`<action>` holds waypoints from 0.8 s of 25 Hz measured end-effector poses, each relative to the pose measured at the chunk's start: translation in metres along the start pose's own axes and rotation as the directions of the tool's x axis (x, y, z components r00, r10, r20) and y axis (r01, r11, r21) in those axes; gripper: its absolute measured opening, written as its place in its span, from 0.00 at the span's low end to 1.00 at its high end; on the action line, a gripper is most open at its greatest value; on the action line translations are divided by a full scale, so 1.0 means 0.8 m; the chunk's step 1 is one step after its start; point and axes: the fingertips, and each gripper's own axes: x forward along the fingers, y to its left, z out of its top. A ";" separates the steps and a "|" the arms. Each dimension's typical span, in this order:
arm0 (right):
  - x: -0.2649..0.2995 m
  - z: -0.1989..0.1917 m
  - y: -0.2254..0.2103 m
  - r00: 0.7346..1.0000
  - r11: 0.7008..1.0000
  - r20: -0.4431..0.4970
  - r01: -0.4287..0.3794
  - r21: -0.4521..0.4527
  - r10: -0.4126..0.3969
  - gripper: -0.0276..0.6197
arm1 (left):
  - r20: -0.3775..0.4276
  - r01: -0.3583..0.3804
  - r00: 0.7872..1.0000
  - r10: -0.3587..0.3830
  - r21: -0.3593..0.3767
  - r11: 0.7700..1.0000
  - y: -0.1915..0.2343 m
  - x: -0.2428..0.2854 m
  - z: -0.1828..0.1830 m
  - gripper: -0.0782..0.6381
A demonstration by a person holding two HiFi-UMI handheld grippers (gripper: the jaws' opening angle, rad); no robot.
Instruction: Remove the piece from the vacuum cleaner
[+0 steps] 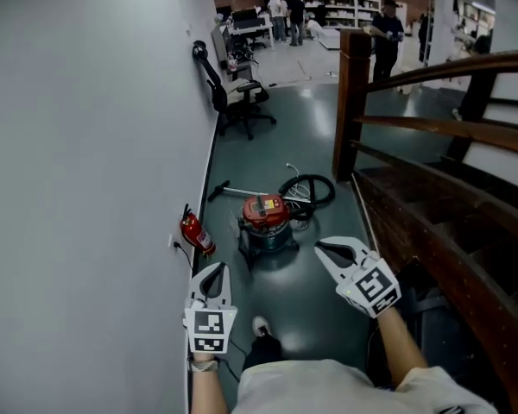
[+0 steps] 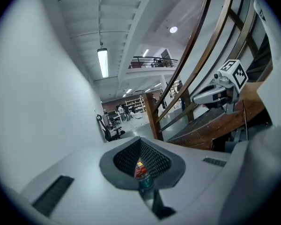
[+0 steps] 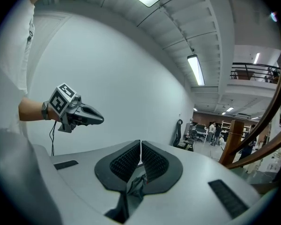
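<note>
ahead, the vacuum cleaner [image 1: 265,222] stands on the floor [image 1: 315,313]: red lid, dark drum, black hose [image 1: 311,188] coiled behind. left hand-held gripper [image 1: 212,270] and right hand-held gripper [image 1: 323,248] are closed, empty.

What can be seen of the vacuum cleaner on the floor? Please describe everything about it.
The vacuum cleaner is a small canister type: a red top, seemingly plastic, on a dark teal drum. It stands upright on the glossy dark floor, between the white wall and the wooden staircase. A black hose lies coiled just behind it, and a dark tube lies on the floor at its far left. Its fittings are too small to make out. Only the floor seems to touch its base.
</note>
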 end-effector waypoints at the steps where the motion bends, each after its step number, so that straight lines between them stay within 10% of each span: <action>1: 0.010 -0.001 -0.004 1.000 1.000 -0.005 0.000 0.005 0.000 0.09 | 0.019 -0.009 1.000 0.009 -0.004 1.000 0.008 0.008 0.004 0.10; 20: 0.273 0.040 -0.122 0.999 0.999 -0.010 0.032 -0.044 -0.032 0.09 | 0.019 0.023 1.000 -0.023 0.026 0.999 0.228 0.238 0.013 0.10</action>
